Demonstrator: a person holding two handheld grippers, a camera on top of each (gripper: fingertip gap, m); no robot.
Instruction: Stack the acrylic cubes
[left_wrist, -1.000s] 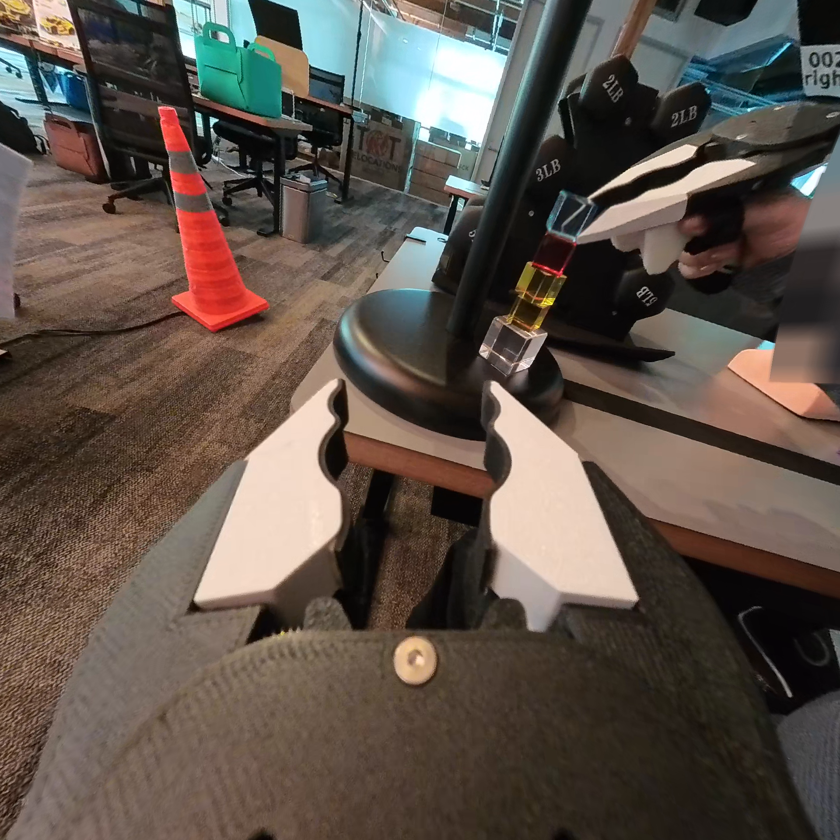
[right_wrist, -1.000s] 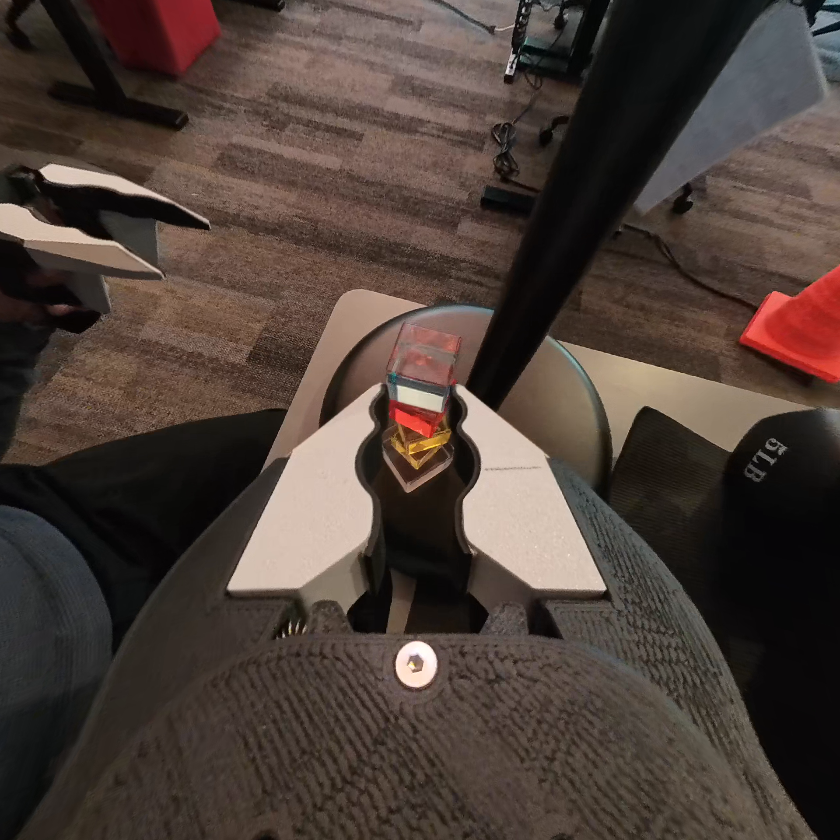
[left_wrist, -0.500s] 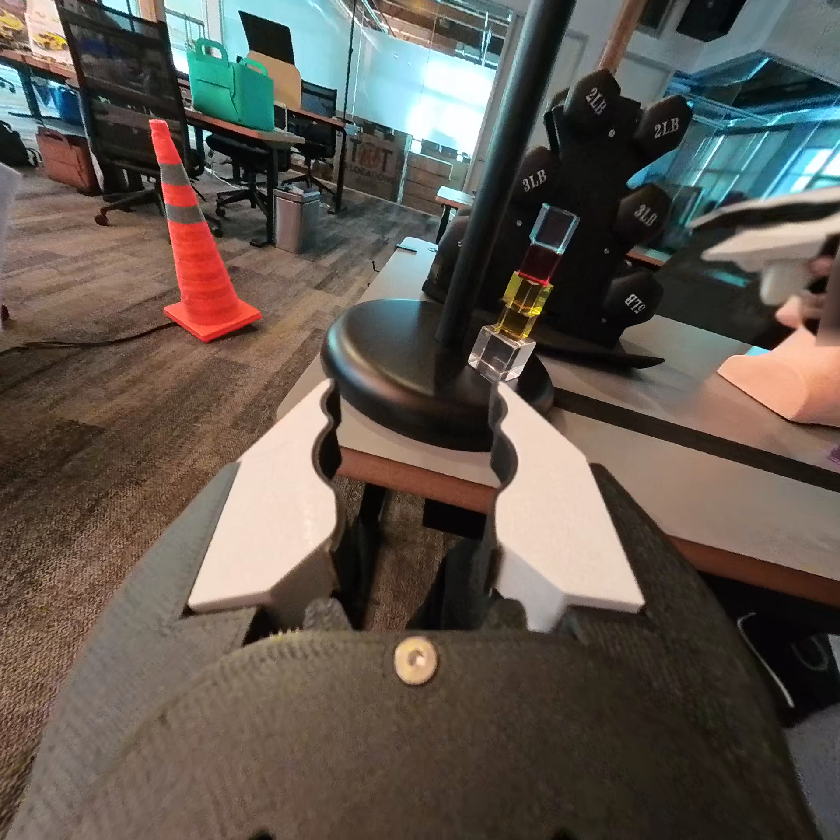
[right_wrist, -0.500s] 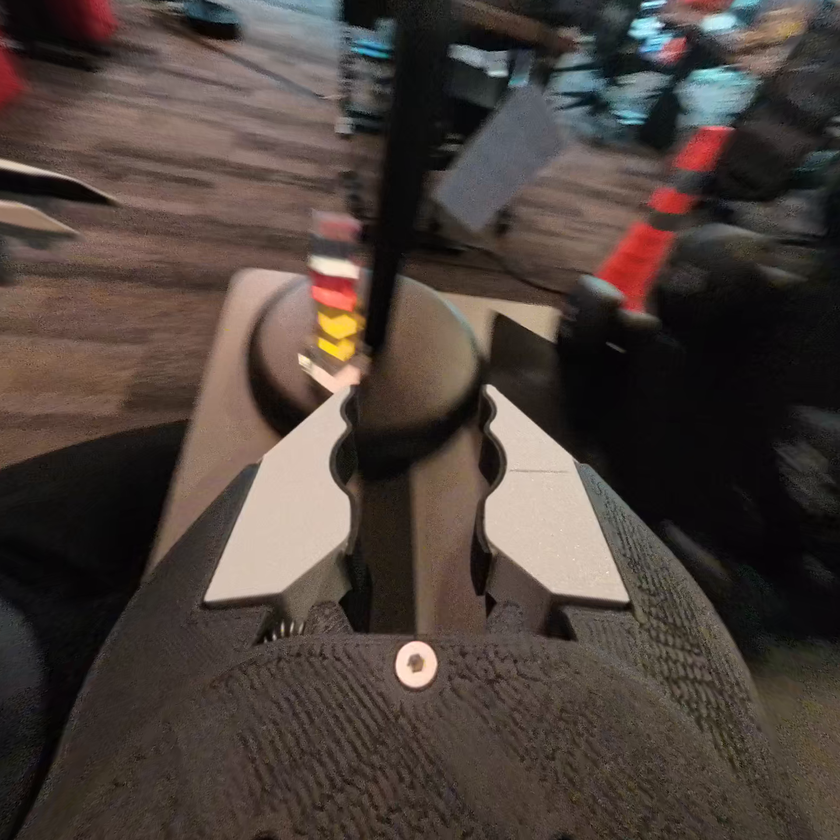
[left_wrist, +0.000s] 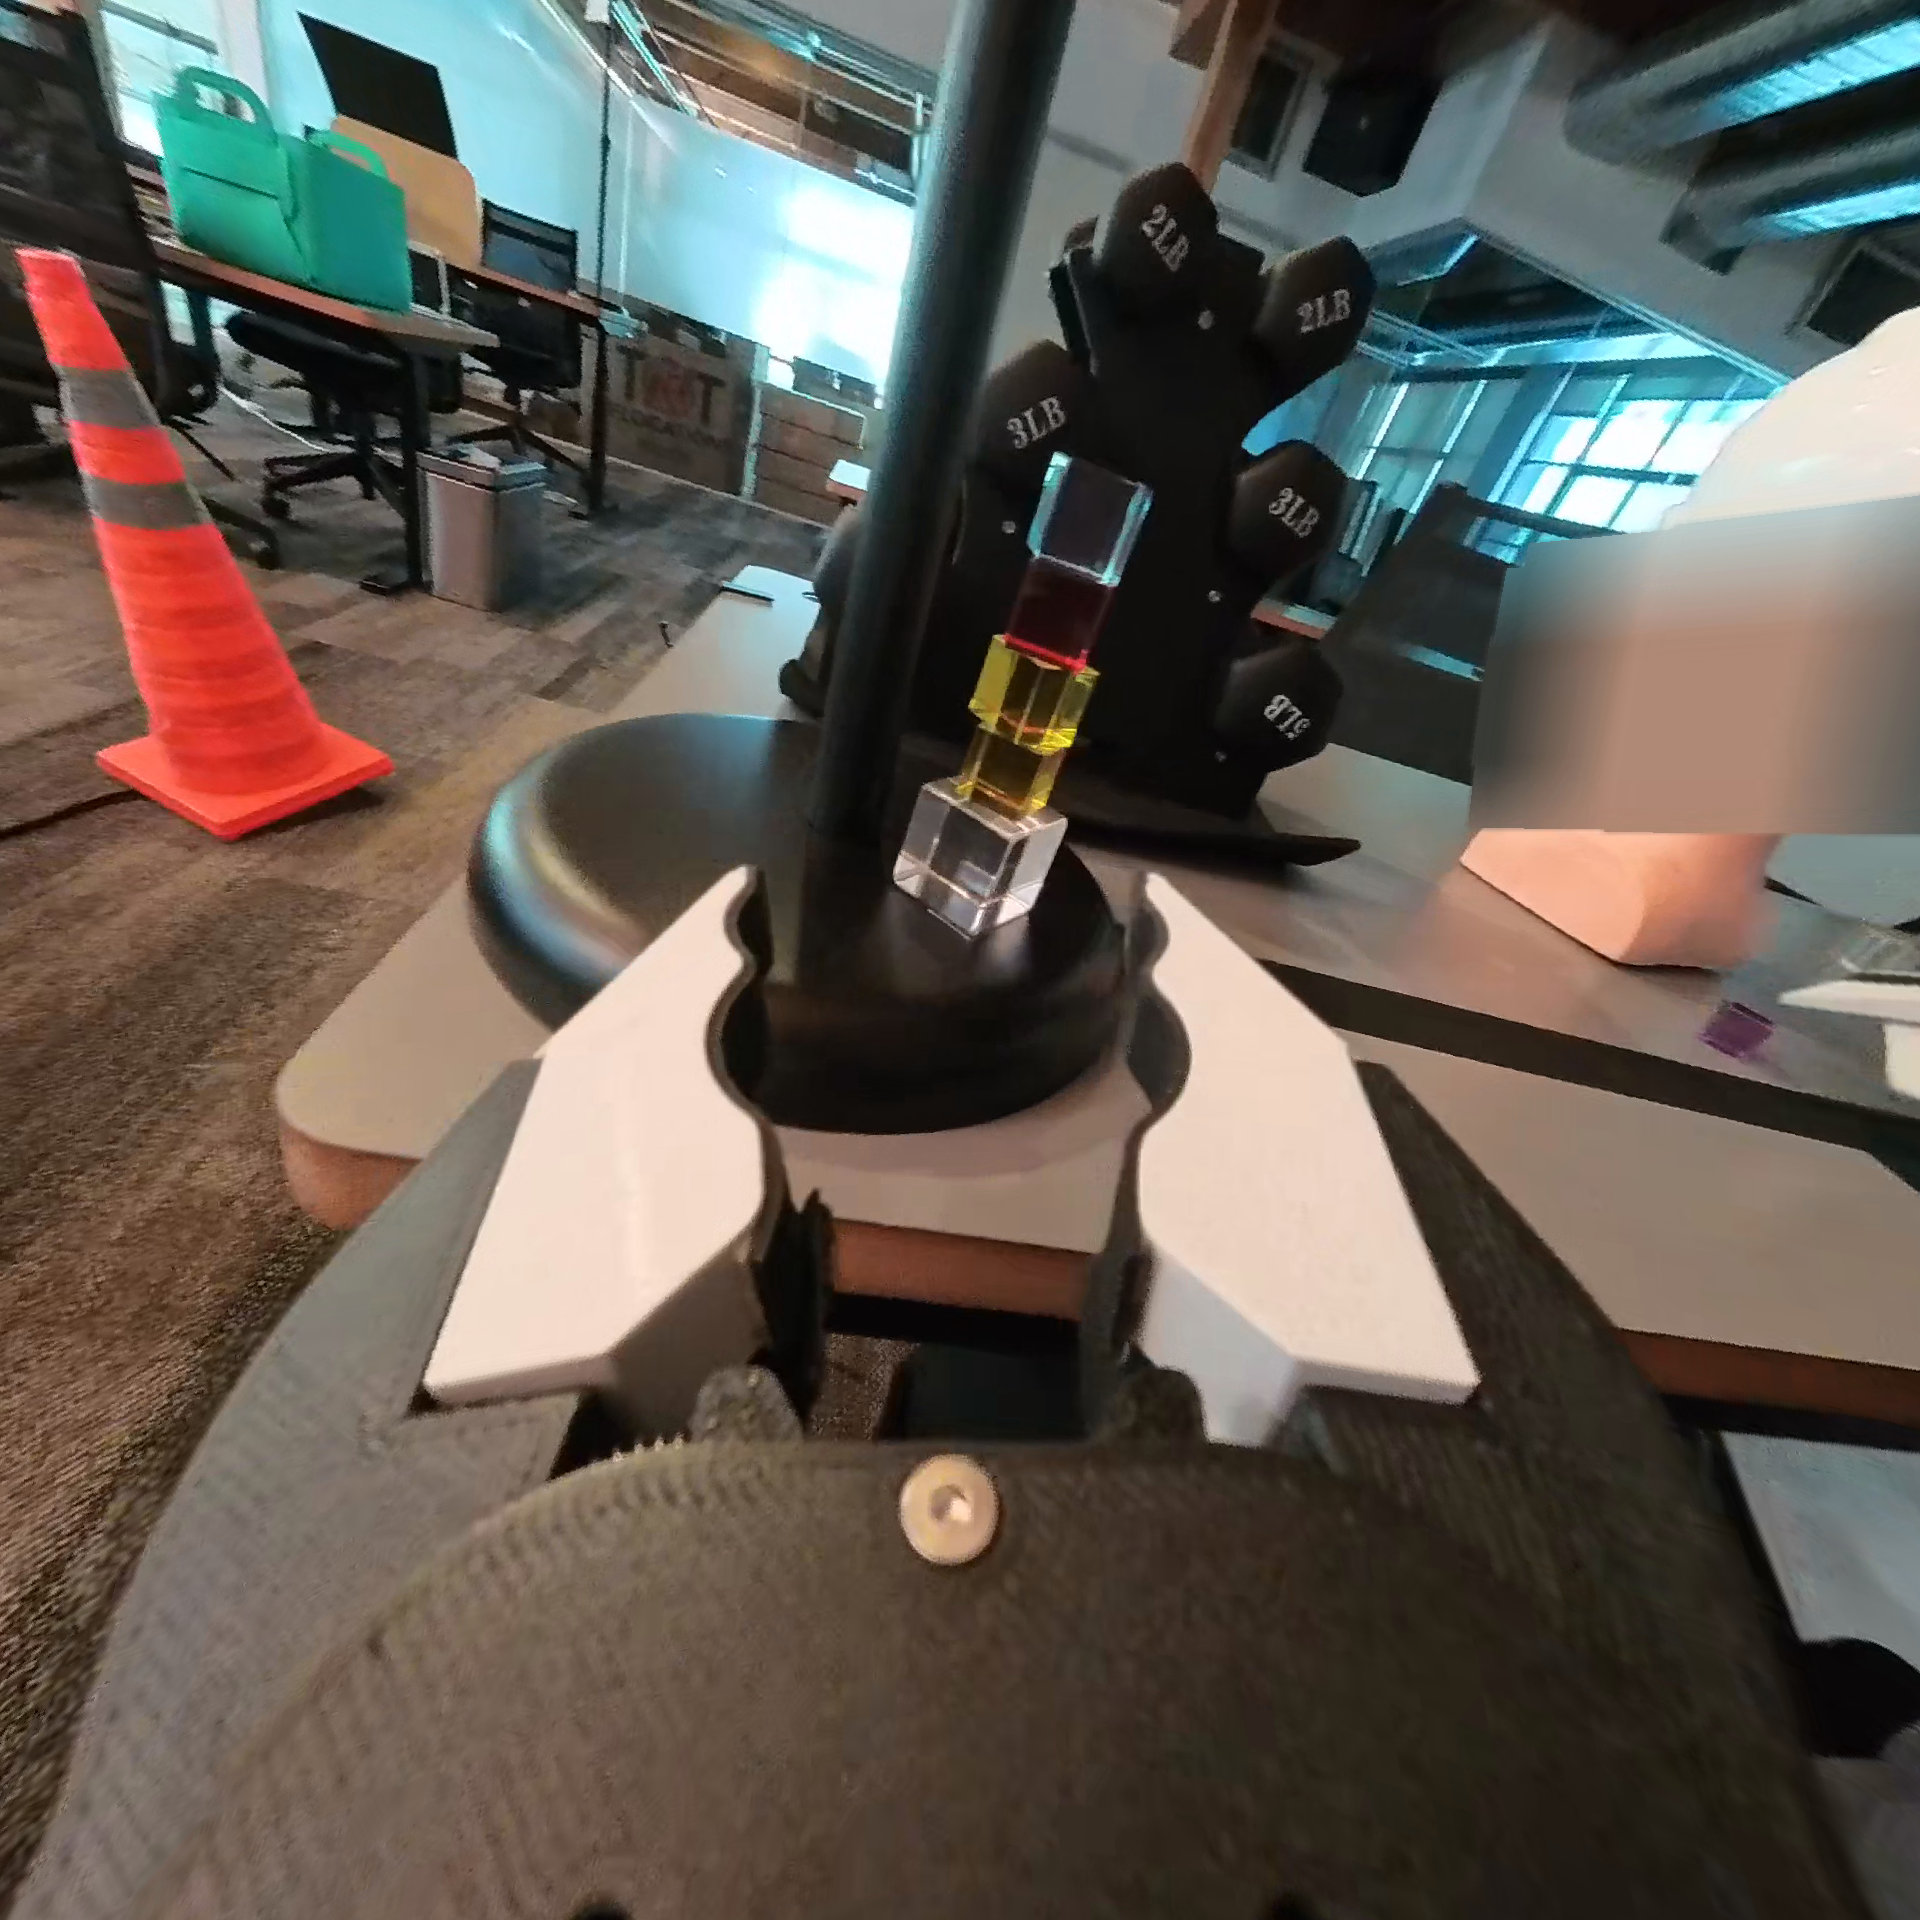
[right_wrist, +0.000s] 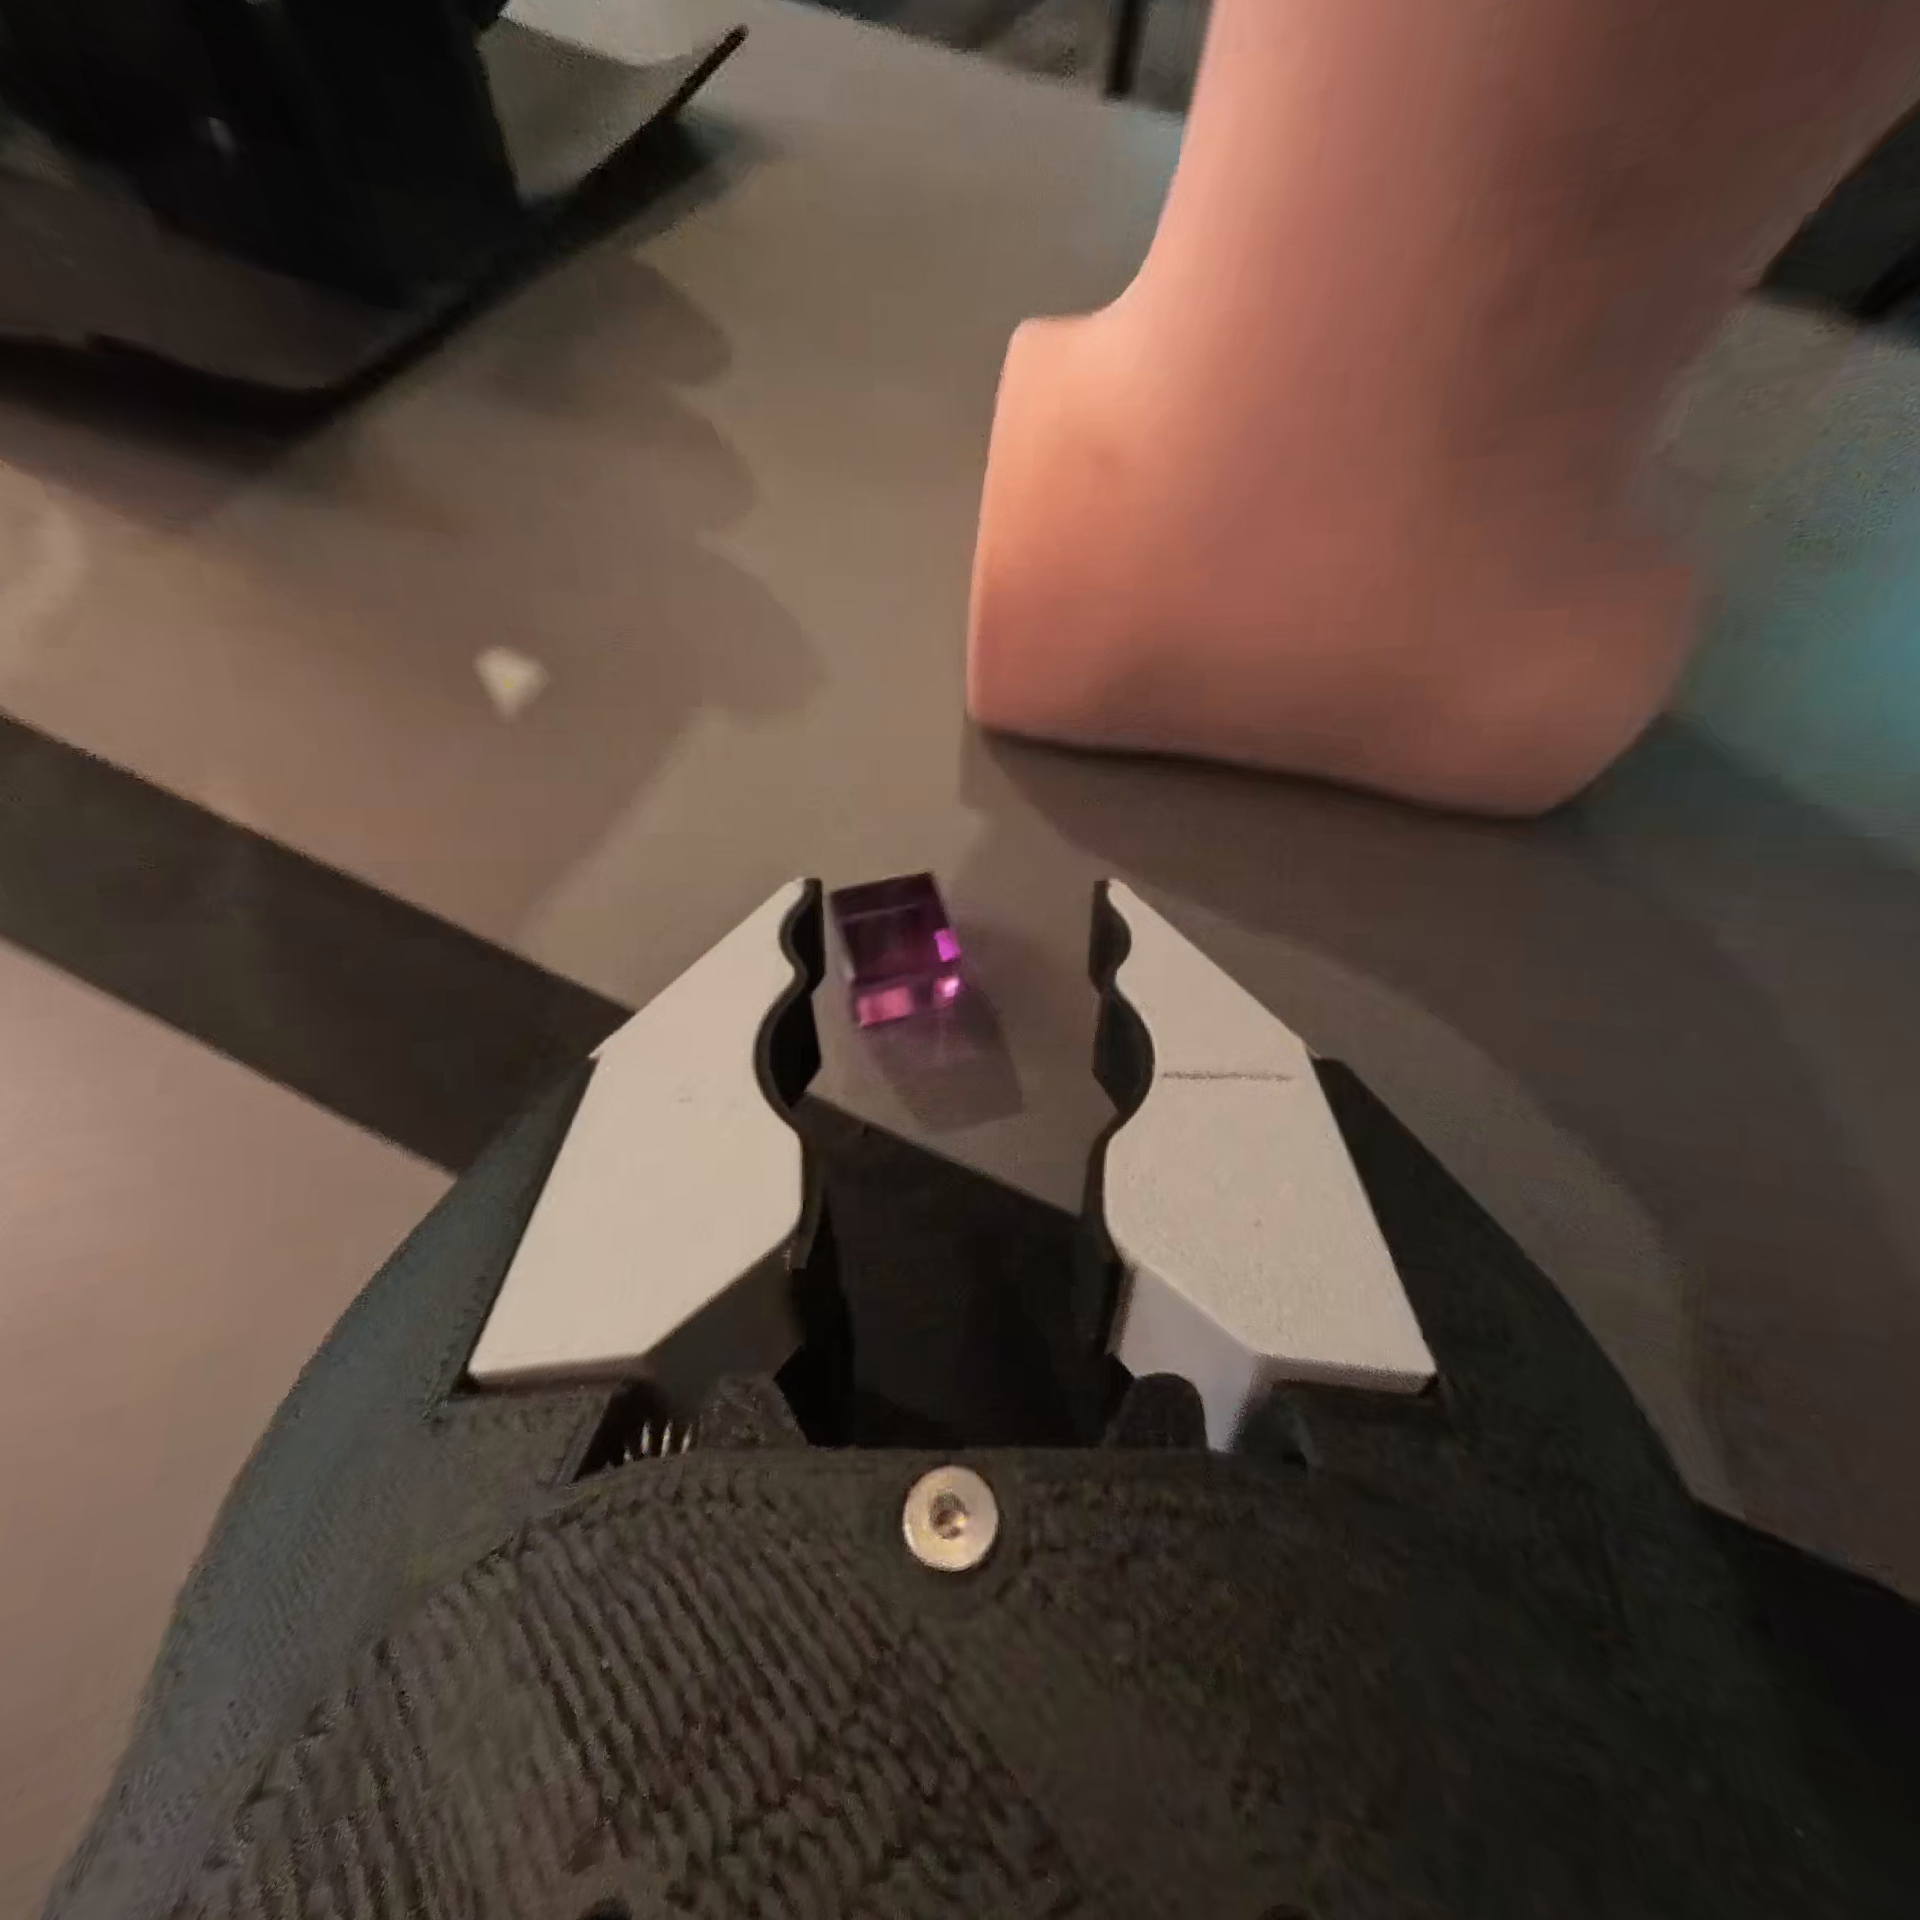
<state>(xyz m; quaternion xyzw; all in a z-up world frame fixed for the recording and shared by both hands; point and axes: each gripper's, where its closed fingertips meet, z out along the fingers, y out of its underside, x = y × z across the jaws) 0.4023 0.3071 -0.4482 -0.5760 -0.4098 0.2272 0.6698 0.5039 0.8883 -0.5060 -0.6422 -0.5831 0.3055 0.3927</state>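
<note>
A stack of clear cubes (left_wrist: 1023, 707) stands on the round black lamp base (left_wrist: 644, 831): a colourless one at the bottom, two yellow, a dark red, and a colourless one on top. My left gripper (left_wrist: 940, 914) is open and empty, low in front of the base. My right gripper (right_wrist: 951, 914) is open over the grey table (right_wrist: 312, 582). A purple cube (right_wrist: 899, 951) lies on the table between its fingers, close to the left finger (right_wrist: 727, 997), with a wide gap to the right one. The purple cube also shows in the left wrist view (left_wrist: 1737, 1031).
The black lamp pole (left_wrist: 925, 416) rises just left of the stack. A black dumbbell rack (left_wrist: 1184, 436) stands behind it. A pink block (right_wrist: 1382, 499) sits just beyond the purple cube. A dark strip (right_wrist: 260, 935) crosses the table. An orange cone (left_wrist: 177, 613) stands on the carpet. The gap from one gripper's tips to the other's is roughly 60 centimeters.
My right gripper let go of the top cube on the stack, opened, and swung away right and down to the purple cube. My left gripper opened a little and moved closer to the lamp base.
</note>
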